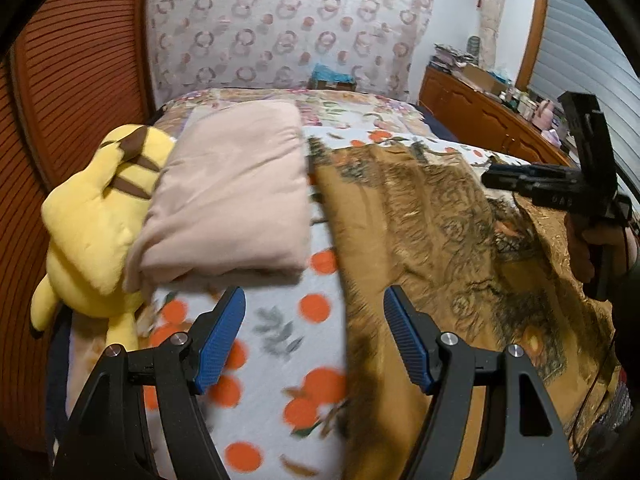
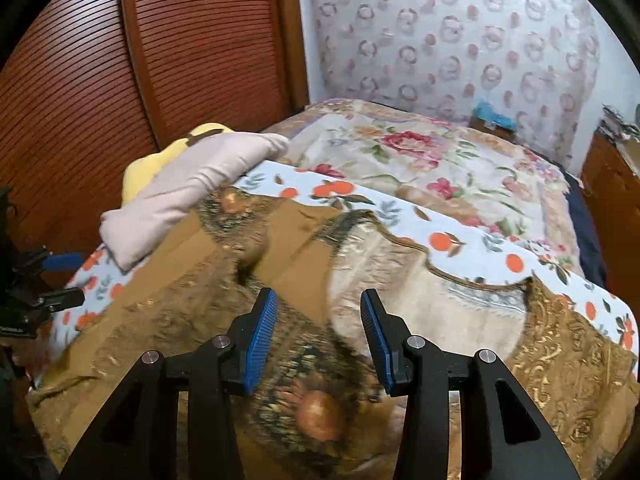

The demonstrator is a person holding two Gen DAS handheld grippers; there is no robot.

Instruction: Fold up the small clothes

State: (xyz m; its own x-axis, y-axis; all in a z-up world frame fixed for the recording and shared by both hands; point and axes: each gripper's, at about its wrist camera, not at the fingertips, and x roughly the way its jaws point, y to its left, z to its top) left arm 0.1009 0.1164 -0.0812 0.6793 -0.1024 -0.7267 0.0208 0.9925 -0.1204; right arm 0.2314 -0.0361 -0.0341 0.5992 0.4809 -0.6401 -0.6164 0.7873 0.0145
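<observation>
1. Left wrist view: the left gripper hovers released and empty, the brown patterned garment lying spread just right of it.
2. The folded pink garment sits ahead-left against the yellow plush toy, seemingly set aside.
3. The right gripper hangs released above the garment's middle, likely choosing a grasp.

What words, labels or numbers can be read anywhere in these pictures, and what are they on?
None can be read for certain.
The right gripper bears pale marks on its black body, too blurred to read.
The boxes and papers on the wooden cabinet are too small to read.
The brown patterned garment shows only ornament.
</observation>
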